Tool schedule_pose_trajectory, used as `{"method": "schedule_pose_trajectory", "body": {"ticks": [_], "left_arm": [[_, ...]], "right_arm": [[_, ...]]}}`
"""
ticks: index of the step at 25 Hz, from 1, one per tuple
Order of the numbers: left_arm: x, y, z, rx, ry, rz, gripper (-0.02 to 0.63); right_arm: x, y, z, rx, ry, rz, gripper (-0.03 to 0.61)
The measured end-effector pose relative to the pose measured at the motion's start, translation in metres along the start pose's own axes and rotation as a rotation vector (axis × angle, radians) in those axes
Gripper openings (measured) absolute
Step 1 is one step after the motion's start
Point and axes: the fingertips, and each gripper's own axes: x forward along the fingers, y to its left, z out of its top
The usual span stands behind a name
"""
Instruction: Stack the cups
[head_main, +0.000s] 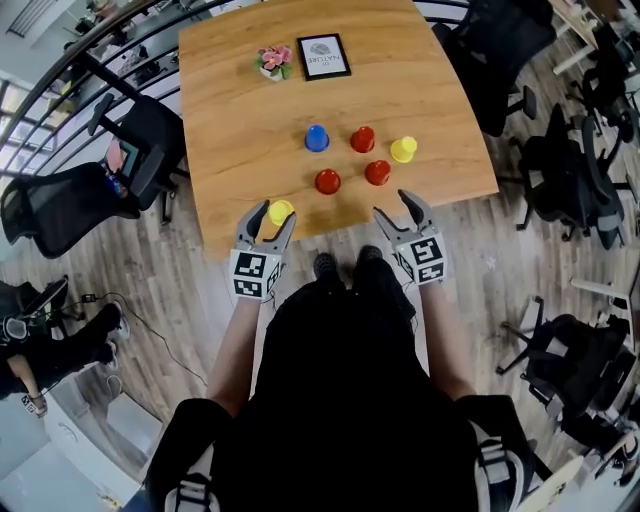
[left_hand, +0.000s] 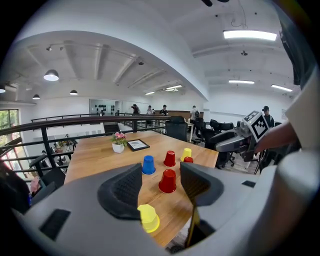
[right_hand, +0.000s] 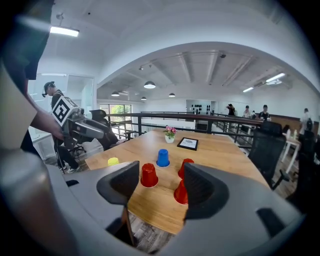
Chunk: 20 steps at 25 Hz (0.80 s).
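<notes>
Several cups stand upside down on the wooden table (head_main: 230, 130): a blue cup (head_main: 317, 138), three red cups (head_main: 362, 139) (head_main: 327, 181) (head_main: 377, 172), and a yellow cup (head_main: 403, 149) at the right. A second yellow cup (head_main: 281, 211) sits at the front edge, in the gap of my open left gripper (head_main: 275, 213). In the left gripper view this yellow cup (left_hand: 148, 218) lies low beside the left jaw, untouched. My right gripper (head_main: 392, 205) hangs open and empty at the front edge, short of the nearest red cup (right_hand: 180, 192).
A small pot of pink flowers (head_main: 274, 62) and a framed picture (head_main: 324, 56) stand at the table's far side. Black office chairs (head_main: 130, 150) (head_main: 495, 50) flank the table, and a railing (head_main: 60, 70) runs at the left. The table's front edge lies just under both grippers.
</notes>
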Motion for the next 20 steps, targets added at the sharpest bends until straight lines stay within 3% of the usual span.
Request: {"method": "schedule_pose_trajectory", "body": {"ticks": [12, 20], "left_arm": [[0.000, 0.012, -0.021, -0.007, 0.048, 0.001, 0.253], [0.010, 0.024, -0.073, -0.011, 0.142, 0.019, 0.253]], "right_arm": [[0.020, 0.004, -0.006, 0.006, 0.025, 0.023, 0.290], [0.022, 0.003, -0.020, 0.008, 0.062, 0.030, 0.288]]}}
